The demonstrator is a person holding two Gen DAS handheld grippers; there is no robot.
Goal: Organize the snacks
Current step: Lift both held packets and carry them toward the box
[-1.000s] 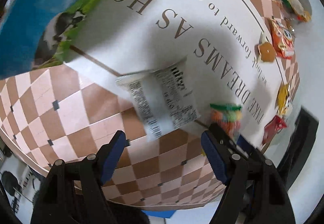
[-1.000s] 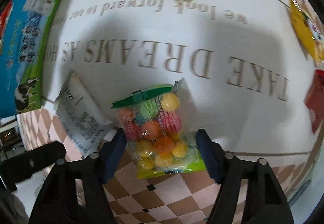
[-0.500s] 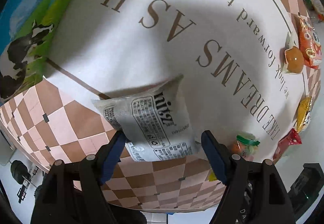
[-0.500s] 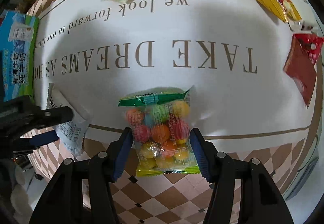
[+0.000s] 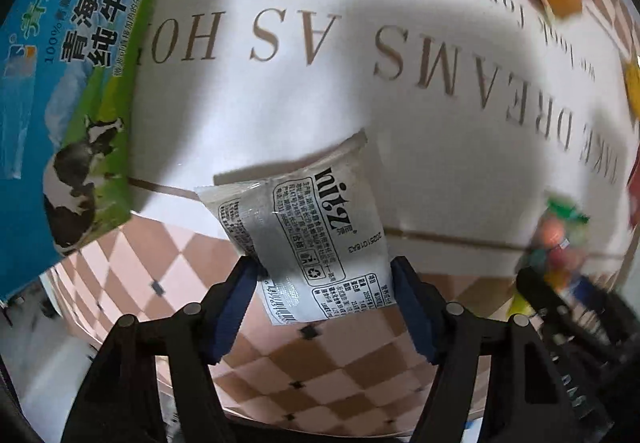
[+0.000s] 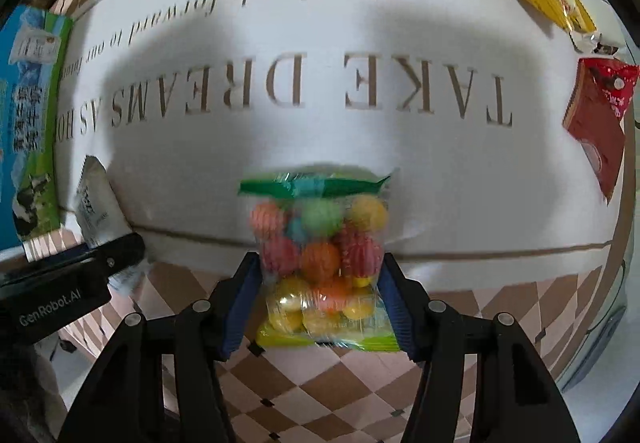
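Left tool (image 5: 324, 283) just closed onto silver sachet (image 5: 316, 239), right tool (image 6: 318, 291) clamped on clear bag of coloured candy balls (image 6: 320, 255), above worktop (image 6: 360, 395).

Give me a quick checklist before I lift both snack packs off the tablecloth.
1. Left gripper pads on the grey sachet: ok; jaws just closed in, touching both edges.
2. Right gripper pads on the candy bag: ok.
3. Grip firm enough to lift: cannot tell.
4. Grippers apart from each other: ok.
5. Milk carton clear of the sachet: ok.
6. Drop-off spot in view: not ok.
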